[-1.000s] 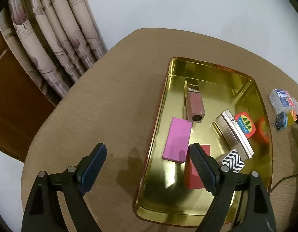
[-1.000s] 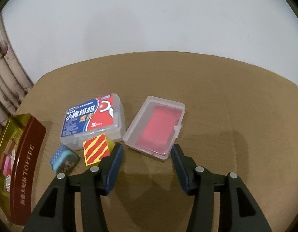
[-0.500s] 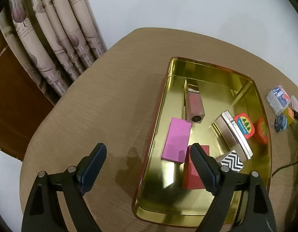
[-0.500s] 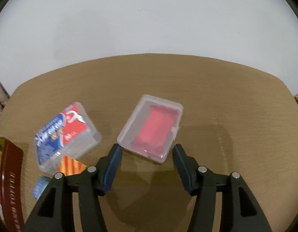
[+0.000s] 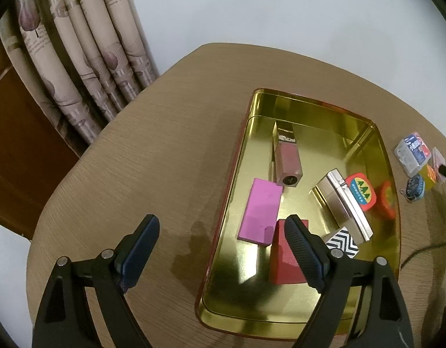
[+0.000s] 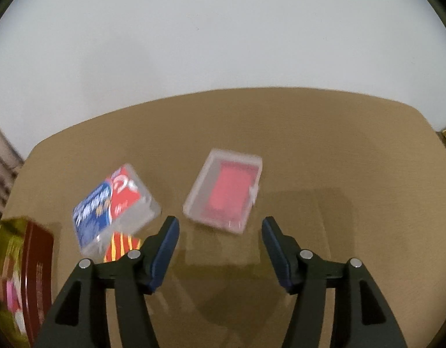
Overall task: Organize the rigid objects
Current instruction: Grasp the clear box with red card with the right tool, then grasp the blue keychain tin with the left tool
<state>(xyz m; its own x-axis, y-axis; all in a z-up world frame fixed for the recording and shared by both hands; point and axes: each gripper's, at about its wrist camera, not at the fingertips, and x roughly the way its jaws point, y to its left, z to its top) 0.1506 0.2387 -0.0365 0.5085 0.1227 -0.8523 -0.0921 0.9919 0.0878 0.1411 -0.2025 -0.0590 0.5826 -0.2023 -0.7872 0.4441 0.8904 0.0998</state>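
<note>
Fingers of our right gripper [image 6: 220, 232] wide apart and holding nothing, just short of the clear box with a red card [image 6: 225, 191] on the table [image 6: 338, 150], our left gripper [image 5: 223, 232] wide too, over the gold tin's [image 5: 309, 107] edge.

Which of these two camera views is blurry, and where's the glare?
Right wrist view: motion-smeared, the floss box and clear case soft-edged, print unreadable. Left wrist view: sharp, with bright glare and mirror reflections on the gold tin floor; fisheye bends the table edge in both.
</note>
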